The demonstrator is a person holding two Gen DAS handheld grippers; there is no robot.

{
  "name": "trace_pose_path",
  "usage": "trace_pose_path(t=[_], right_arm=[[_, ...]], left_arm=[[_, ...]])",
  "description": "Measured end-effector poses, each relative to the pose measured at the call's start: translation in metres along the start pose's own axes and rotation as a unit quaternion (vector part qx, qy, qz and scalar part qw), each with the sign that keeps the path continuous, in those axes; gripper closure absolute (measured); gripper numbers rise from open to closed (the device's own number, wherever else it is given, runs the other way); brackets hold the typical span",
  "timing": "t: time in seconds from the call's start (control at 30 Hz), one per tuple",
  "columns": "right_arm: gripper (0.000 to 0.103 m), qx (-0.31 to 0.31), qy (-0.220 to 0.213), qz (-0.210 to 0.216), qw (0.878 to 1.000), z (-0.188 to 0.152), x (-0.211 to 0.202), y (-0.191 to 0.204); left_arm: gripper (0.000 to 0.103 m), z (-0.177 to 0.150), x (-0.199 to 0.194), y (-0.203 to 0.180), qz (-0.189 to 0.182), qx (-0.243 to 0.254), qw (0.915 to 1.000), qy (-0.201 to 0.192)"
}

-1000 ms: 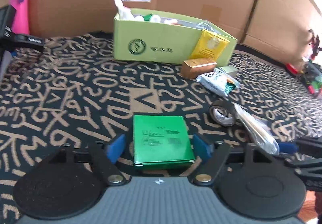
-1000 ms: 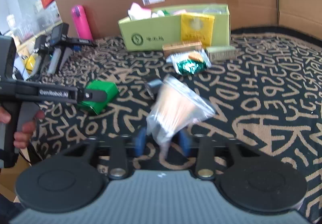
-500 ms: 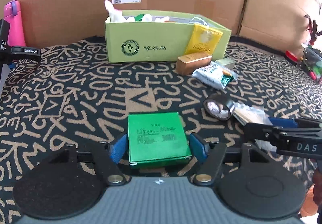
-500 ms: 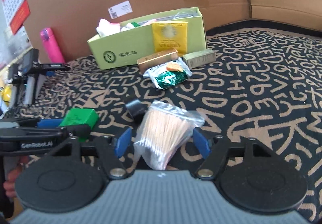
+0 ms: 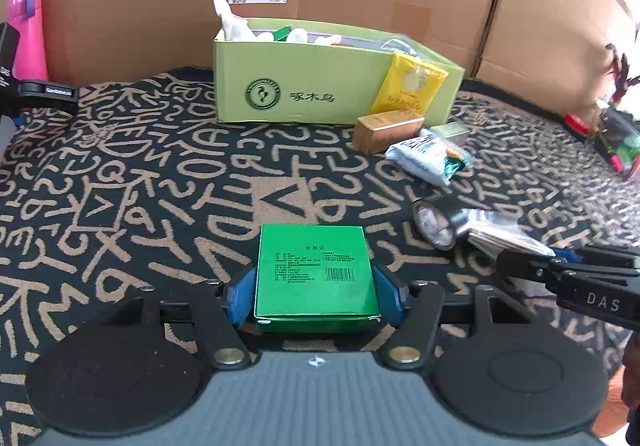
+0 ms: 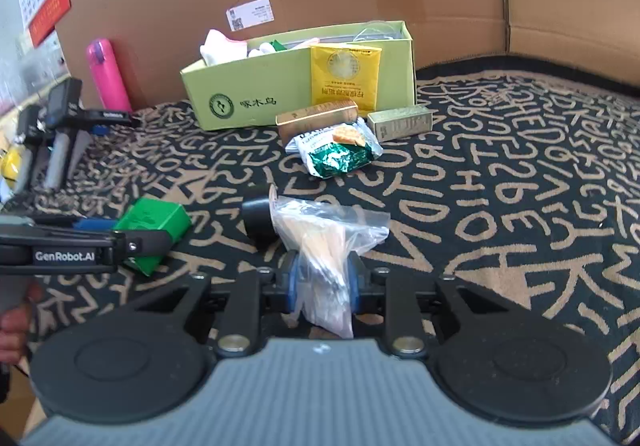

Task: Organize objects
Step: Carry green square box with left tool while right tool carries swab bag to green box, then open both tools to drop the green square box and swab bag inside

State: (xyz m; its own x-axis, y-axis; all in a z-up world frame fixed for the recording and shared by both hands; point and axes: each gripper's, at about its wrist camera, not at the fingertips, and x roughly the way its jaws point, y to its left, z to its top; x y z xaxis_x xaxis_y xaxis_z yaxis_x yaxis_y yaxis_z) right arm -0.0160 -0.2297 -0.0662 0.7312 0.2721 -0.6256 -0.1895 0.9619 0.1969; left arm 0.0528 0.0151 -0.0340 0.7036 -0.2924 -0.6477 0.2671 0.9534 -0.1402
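Observation:
A flat green box (image 5: 316, 270) lies on the patterned cloth between the blue pads of my left gripper (image 5: 316, 288). Its jaws are closing, and both pads touch the box's sides. In the right wrist view the same green box (image 6: 156, 221) shows at the left. My right gripper (image 6: 322, 278) is closing on a clear plastic bag of cotton swabs (image 6: 320, 242), which its pads pinch near the bottom. From the left wrist view that bag (image 5: 500, 234) sits at the right. A black tape roll (image 6: 258, 221) stands just behind the bag.
An open light-green carton (image 5: 320, 93) with several items stands at the back against cardboard walls. A yellow sachet (image 5: 412, 85) leans on it. A gold box (image 5: 384, 129), a small tin (image 5: 450, 131) and a snack packet (image 5: 428, 161) lie before it. A pink bottle (image 5: 30, 33) stands far left.
The left jaws have narrowed until the pads meet the green box. The right jaws, open around the swab bag half a second ago, have closed and now squeeze it.

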Motion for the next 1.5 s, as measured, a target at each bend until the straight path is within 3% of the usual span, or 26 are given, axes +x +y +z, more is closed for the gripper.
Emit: trace_pose_path(t=[0.1,0.33,0.57,0.73,1.03,1.3,1.4,1.43,1.47,1.5], right_arm=[[0.080,0.015,-0.009,0.021,1.000,0.010,-0.010,-0.006],[0.080,-0.017,-0.069,0.031,0.997,0.051,-0.026,-0.001],[0.080,-0.048,-0.131,0.028,0.990,0.103,-0.021,0.003],[0.080,-0.061,-0.153,0.021,0.986,0.143,0.002,0.005],[0.080,-0.093,-0.130,-0.004,0.987,0.200,0.082,0.007],[0.080,-0.100,-0.066,-0.014,0.993,0.213,0.150,0.004],[0.078,-0.116,-0.037,-0.015,0.992,0.212,0.168,0.005],[0.071,-0.122,-0.027,-0.015,0.992,0.211,0.173,0.006],[0.054,-0.128,-0.021,-0.017,0.991,0.210,0.178,0.006],[0.045,-0.134,-0.022,-0.020,0.990,0.208,0.181,0.006]], left_arm=[[0.039,0.013,-0.005,0.001,-0.020,-0.007,0.9997,-0.008],[0.039,0.060,-0.022,-0.011,-0.035,0.016,0.9966,-0.072],[0.039,0.122,-0.024,-0.017,-0.036,0.011,0.9910,-0.129],[0.039,0.168,-0.009,-0.014,-0.043,-0.009,0.9890,-0.141],[0.039,0.216,0.060,-0.005,-0.005,-0.035,0.9923,-0.119],[0.039,0.221,0.122,0.010,0.023,-0.034,0.9963,-0.076],[0.036,0.216,0.134,0.016,0.027,-0.037,0.9957,-0.081],[0.031,0.215,0.136,0.017,0.028,-0.037,0.9953,-0.085],[0.020,0.214,0.137,0.018,0.030,-0.037,0.9950,-0.087],[0.017,0.213,0.137,0.019,0.034,-0.037,0.9944,-0.093]])
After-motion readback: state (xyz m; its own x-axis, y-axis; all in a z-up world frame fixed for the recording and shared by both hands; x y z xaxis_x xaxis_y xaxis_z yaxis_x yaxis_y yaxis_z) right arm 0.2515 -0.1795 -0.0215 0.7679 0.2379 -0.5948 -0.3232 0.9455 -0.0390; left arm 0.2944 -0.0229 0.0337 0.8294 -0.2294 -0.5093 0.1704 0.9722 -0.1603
